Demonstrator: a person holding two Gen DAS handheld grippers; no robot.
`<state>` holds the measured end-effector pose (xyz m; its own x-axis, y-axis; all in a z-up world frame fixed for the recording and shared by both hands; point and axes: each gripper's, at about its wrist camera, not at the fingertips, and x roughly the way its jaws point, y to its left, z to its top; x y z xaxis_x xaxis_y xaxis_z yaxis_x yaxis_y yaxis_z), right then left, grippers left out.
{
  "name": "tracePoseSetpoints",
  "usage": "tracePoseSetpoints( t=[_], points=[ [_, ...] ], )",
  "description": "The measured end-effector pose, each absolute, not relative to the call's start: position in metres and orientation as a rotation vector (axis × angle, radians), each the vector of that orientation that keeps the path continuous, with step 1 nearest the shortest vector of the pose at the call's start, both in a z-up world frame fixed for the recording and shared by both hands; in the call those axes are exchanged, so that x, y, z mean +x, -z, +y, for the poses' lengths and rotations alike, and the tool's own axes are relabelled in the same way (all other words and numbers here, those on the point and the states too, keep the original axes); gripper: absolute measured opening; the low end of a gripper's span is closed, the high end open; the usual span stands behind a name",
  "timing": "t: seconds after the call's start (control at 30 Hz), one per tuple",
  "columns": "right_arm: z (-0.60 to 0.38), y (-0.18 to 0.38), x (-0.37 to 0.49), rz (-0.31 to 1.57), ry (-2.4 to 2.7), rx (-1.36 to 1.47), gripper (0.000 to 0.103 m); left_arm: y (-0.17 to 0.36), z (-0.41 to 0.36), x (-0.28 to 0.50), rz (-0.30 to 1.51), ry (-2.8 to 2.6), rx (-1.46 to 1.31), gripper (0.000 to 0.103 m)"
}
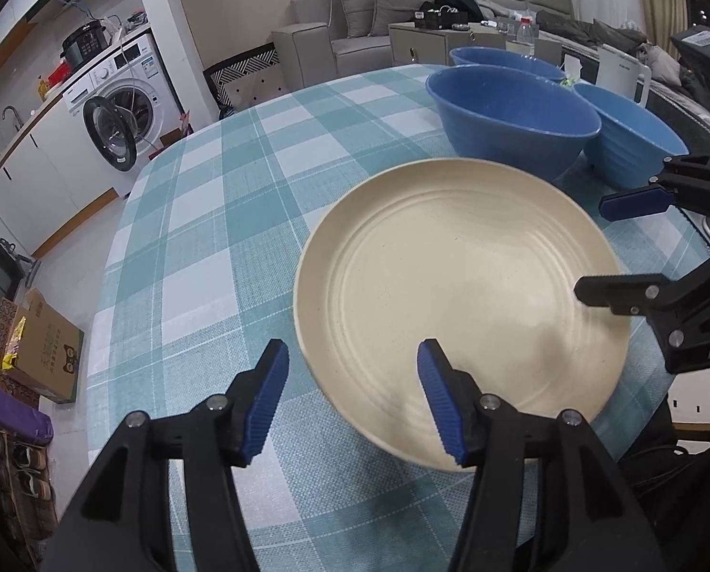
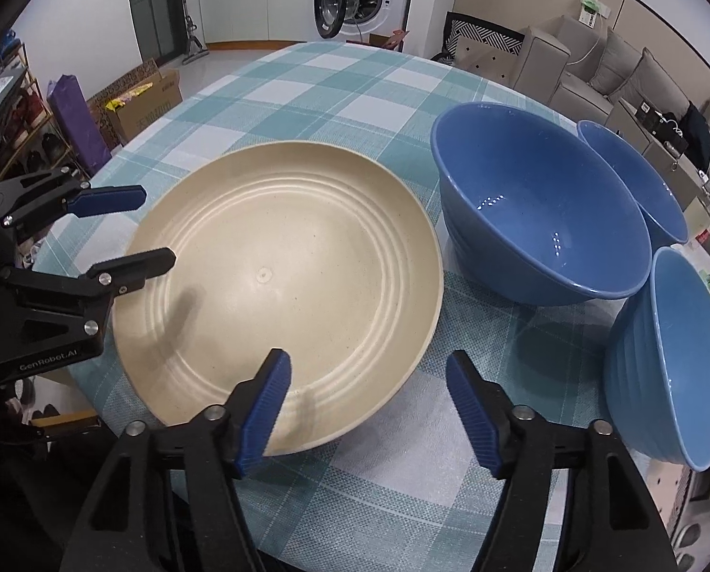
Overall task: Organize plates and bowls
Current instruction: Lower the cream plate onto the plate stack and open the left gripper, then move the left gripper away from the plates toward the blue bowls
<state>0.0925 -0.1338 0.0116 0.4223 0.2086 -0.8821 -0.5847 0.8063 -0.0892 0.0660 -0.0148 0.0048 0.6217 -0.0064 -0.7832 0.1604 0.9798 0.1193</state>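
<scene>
1. Where the checked tablecloth is bare, the cream plate lies flat, beside three blue bowls.
2. Left gripper: jaws apart, straddling the plate's rim without pressing; its body reads "GenRobot.AI".
3. Right gripper: jaws wide apart over the plate's near edge, gripping nothing.

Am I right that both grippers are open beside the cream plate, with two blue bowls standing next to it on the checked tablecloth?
Not quite: there are three blue bowls, as the right wrist view shows. The rest holds: the left gripper and right gripper are open at the cream plate on the checked tablecloth.
</scene>
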Motion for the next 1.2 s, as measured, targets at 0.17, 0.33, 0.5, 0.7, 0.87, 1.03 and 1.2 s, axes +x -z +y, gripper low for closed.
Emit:
tracePoseSetpoints(
  t=[0.17, 0.33, 0.5, 0.7, 0.87, 1.03, 1.2],
  points=[
    [-0.135, -0.021, 0.088, 0.993, -0.556, -0.392, 0.085, -0.013, -0.019, 0.062, 0.867, 0.122, 0.168, 0.064],
    [-0.137, -0.031, 0.082, 0.949, -0.572, -0.381, 0.093, -0.022, -0.024, 0.057, 0.823, 0.129, 0.162, 0.092],
    [-0.148, -0.039, 0.082, 0.914, -0.585, -0.322, 0.097, -0.027, -0.027, 0.057, 0.796, 0.138, 0.15, 0.096],
    [-0.163, -0.047, 0.083, 0.884, -0.586, -0.259, 0.102, -0.033, -0.024, 0.059, 0.766, 0.125, 0.096, 0.1],
    [-0.178, -0.053, 0.084, 0.881, -0.595, -0.194, 0.102, -0.038, -0.019, 0.061, 0.765, 0.107, 0.05, 0.101],
    [-0.194, -0.063, 0.084, 0.859, -0.584, -0.163, 0.102, -0.047, -0.014, 0.063, 0.754, 0.112, -0.015, 0.101],
    [-0.212, -0.082, 0.084, 0.817, -0.567, -0.138, 0.102, -0.061, -0.015, 0.07, 0.735, 0.108, -0.015, 0.101]
  ],
)
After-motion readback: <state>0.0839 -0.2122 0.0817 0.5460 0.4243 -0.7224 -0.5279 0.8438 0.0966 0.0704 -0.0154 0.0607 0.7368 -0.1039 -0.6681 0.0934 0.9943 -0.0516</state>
